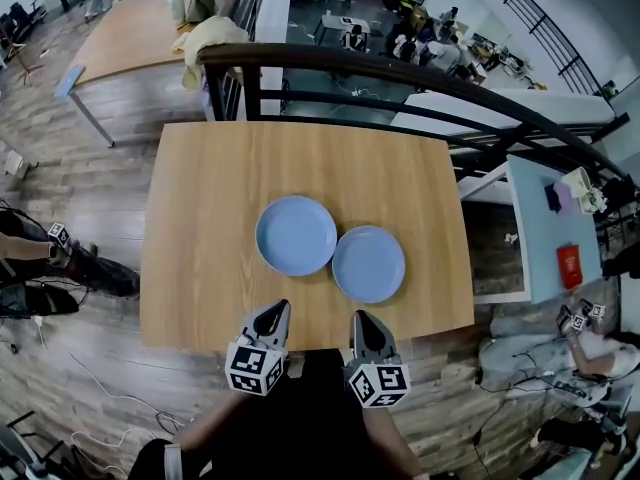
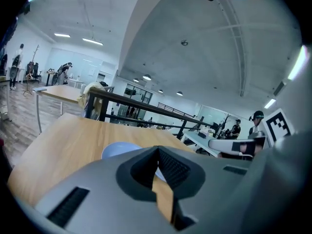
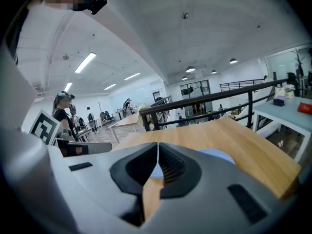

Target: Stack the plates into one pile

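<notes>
Filling the middle of the head view, the wooden counter (image 1: 200,218) carries two blue plates lying flat, unstacked. The first plate (image 1: 296,235) sits at frame centre, and the second plate (image 1: 368,263) lies just beside it, to the lower right. Along the counter's lower edge, the left tool (image 1: 276,311) and right tool (image 1: 361,320) hover, each clenched and empty.

The left gripper (image 1: 281,308) and right gripper (image 1: 359,317) have matte grey, tapering shells. Behind each shell sits a white cube (image 1: 255,366) printed with black square markers. The pads (image 2: 173,167) are black and ribbed, flanked by slot-shaped recesses. Behind the cubes, the person wears a black top (image 1: 300,423).
</notes>
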The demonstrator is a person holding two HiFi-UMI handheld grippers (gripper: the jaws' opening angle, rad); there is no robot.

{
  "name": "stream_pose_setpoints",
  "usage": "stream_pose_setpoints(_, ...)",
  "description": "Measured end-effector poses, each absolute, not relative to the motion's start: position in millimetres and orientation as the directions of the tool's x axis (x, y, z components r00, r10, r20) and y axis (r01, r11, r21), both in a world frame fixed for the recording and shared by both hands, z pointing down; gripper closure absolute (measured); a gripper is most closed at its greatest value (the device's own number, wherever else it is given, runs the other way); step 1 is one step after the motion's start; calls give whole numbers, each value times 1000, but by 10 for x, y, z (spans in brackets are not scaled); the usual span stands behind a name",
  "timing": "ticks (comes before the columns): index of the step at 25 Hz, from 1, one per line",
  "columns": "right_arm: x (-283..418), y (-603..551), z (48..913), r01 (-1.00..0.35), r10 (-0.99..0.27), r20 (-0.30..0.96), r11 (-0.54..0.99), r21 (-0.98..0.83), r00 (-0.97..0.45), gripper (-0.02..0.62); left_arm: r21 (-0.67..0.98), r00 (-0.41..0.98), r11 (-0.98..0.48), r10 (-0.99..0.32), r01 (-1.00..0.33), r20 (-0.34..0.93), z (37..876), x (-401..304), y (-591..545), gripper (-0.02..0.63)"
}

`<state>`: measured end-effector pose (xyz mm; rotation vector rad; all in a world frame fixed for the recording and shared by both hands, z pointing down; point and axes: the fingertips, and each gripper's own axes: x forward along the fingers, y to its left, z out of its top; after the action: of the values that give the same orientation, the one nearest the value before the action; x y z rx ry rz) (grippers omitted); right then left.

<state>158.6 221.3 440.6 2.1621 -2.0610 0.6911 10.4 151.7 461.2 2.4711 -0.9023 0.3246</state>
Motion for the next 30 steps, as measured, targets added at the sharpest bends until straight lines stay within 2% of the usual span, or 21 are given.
stream_pose_setpoints(8,2032,2233,4185,-971,-950,311,-70,-228,-5,561,366,739,-643,-561,-673,374,4566,455,1546,583)
stream_pose_setpoints(17,2950,2031,4179,-976,-955,290,-1,-219,-65,561,380,661,-543,-644,-749,384,4646,1072,1475,583)
stream_pose_setpoints(30,3878,1790,4787,-965,-883,418,127,-228,-215,558,372,499,-346,-712,-861,494,5050,1644,1636,581)
